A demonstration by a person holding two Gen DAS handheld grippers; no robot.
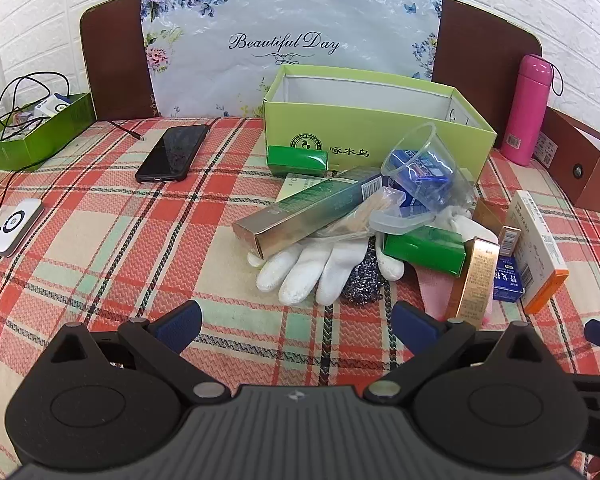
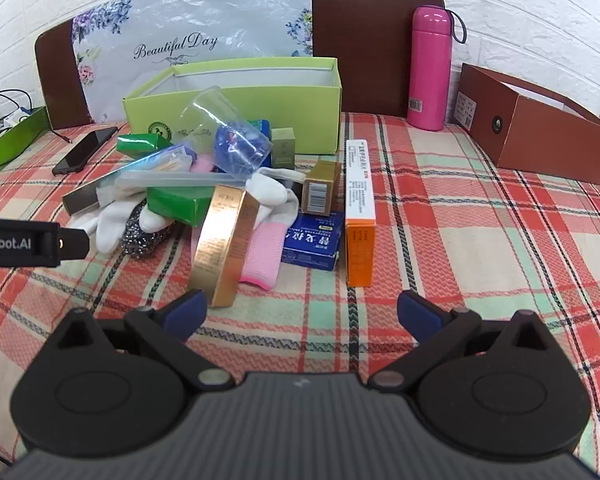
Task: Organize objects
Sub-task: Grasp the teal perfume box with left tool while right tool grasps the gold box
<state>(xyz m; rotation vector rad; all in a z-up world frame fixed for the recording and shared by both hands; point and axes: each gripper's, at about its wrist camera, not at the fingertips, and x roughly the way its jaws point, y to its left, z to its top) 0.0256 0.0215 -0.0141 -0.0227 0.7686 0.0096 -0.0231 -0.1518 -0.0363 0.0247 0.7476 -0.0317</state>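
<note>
A pile of small items lies on the plaid cloth in front of an open light-green box [image 1: 376, 136] [image 2: 236, 116]: a long teal-gold carton [image 1: 304, 212], white gloves [image 1: 312, 268], a clear plastic cup [image 1: 424, 168] [image 2: 224, 132], green boxes [image 1: 424, 250], a gold box [image 2: 224, 240], a blue box [image 2: 312, 242] and an orange-white box [image 2: 360, 212]. My left gripper [image 1: 296, 320] is open and empty, just short of the gloves. My right gripper [image 2: 300, 314] is open and empty, just short of the gold and orange boxes.
A black phone [image 1: 172, 154] and a white device [image 1: 16, 226] lie at left. A green tray with cables [image 1: 32, 132] stands far left. A pink bottle [image 2: 430, 68] and a brown box [image 2: 540, 128] stand at back right. A floral bag [image 1: 288, 40] leans against the headboard.
</note>
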